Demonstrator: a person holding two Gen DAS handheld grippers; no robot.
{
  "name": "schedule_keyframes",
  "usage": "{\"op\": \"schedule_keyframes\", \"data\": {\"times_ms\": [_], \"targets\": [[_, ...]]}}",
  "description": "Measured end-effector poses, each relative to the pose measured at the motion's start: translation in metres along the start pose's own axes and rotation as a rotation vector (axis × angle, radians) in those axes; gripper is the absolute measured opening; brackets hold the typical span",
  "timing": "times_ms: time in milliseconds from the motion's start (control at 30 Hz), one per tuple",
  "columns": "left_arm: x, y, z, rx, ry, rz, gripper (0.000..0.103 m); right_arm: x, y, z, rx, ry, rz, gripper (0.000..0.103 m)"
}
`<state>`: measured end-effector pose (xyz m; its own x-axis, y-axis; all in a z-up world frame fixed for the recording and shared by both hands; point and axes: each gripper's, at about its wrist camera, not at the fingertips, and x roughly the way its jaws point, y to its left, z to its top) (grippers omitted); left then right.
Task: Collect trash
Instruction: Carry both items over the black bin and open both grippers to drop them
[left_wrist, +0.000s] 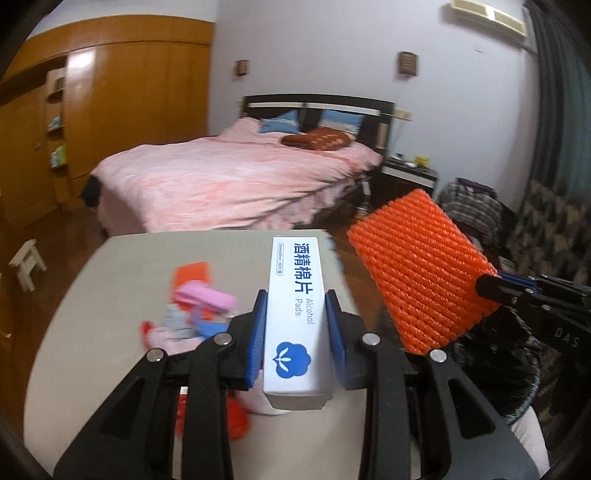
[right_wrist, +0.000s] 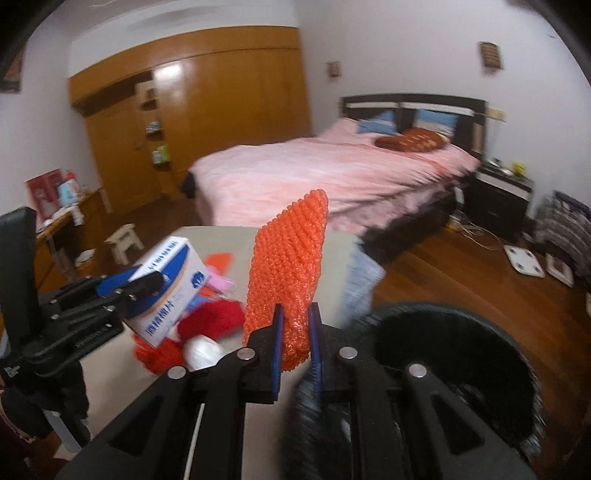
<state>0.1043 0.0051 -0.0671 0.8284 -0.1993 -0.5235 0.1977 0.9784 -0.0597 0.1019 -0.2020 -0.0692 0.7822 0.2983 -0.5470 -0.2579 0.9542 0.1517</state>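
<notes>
Left wrist view — left gripper (left_wrist: 295, 325) clamps one box (left_wrist: 293, 317), right gripper (right_wrist: 295, 332) one orange net (right_wrist: 288, 273).

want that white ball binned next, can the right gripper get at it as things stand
Probably not yet: the right gripper is shut on the orange foam net, so its jaws are full. The white ball lies uncovered on the table, just left of it.

A white alcohol-pads box (left_wrist: 295, 314) with blue print stood lengthwise at lower centre of the left view, lifted. An orange foam net sleeve (left_wrist: 421, 273) hung tilted at right. More scraps (left_wrist: 199, 302), pink, red and orange, lay heaped at centre left.
</notes>
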Motion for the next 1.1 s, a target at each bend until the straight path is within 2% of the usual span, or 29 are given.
{"op": "schedule_keyframes", "data": {"times_ms": [100, 300, 600, 633, 700, 733, 767, 900, 967, 1100], "targets": [[0.012, -0.030, -0.002, 0.038, 0.012, -0.062, 0.030, -0.011, -0.032, -0.016, 0.055, 0.021, -0.077, 0.013], [0.034, -0.084, -0.013, 0.110, 0.045, -0.177, 0.030, -0.029, -0.072, -0.045, 0.117, 0.048, -0.198, 0.013], [0.065, -0.142, -0.022, 0.163, 0.091, -0.311, 0.030, -0.046, -0.114, -0.070, 0.193, 0.070, -0.295, 0.013], [0.069, -0.148, -0.024, 0.164, 0.100, -0.331, 0.031, -0.048, -0.118, -0.073, 0.195, 0.073, -0.302, 0.016], [0.073, -0.155, -0.027, 0.164, 0.110, -0.351, 0.044, -0.051, -0.122, -0.078, 0.201, 0.078, -0.321, 0.017], [0.074, -0.156, -0.029, 0.165, 0.113, -0.360, 0.055, -0.052, -0.125, -0.080, 0.205, 0.080, -0.331, 0.024], [0.074, -0.153, -0.030, 0.165, 0.109, -0.360, 0.057, -0.052, -0.127, -0.081, 0.210, 0.082, -0.342, 0.036], [0.069, -0.142, -0.032, 0.164, 0.099, -0.337, 0.061, -0.054, -0.127, -0.080, 0.210, 0.073, -0.363, 0.056], [0.063, -0.124, -0.031, 0.152, 0.087, -0.299, 0.068, -0.055, -0.124, -0.079, 0.201, 0.054, -0.366, 0.076], [0.051, -0.087, -0.032, 0.128, 0.058, -0.207, 0.075, -0.052, -0.107, -0.072, 0.171, 0.015, -0.344, 0.092]]}}
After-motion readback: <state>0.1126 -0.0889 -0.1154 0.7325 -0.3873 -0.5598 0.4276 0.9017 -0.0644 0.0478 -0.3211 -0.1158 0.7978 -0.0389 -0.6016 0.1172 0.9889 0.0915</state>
